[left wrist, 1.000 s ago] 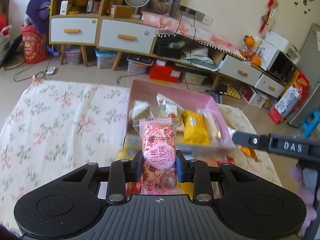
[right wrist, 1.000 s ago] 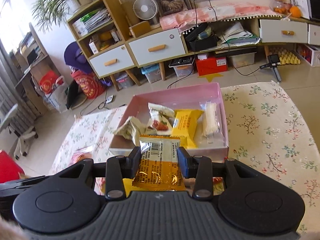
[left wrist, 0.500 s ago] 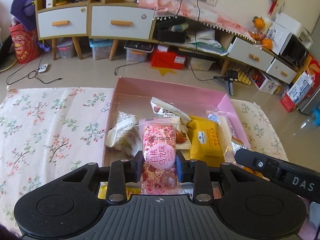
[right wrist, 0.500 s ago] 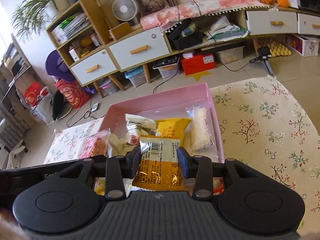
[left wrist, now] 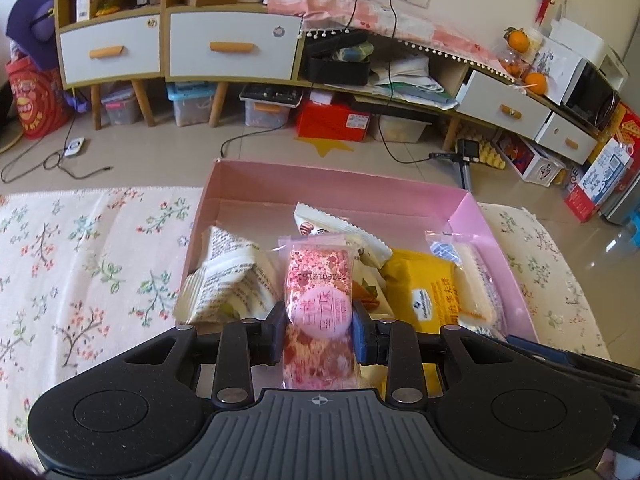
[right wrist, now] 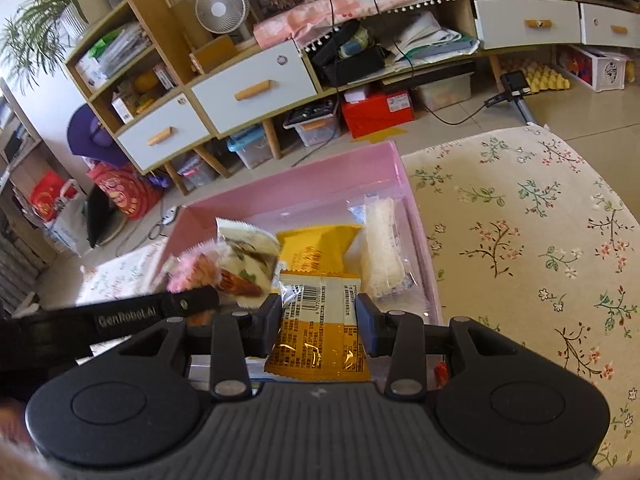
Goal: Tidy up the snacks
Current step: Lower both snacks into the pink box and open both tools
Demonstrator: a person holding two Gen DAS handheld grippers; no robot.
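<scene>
Left gripper (left wrist: pixel 320 326) clamped on pink packet (left wrist: pixel 319 308); right gripper (right wrist: pixel 318 320) clamped on orange packet (right wrist: pixel 318 332). Both hover over pink box's (left wrist: pixel 320 178) near edge. Several snacks already inside; these two unreleased.

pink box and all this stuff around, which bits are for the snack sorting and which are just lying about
Job: pink box; pink packet in left claw; orange packet in right claw; yellow packet.

Lying about: fan; red box; oranges.
</scene>
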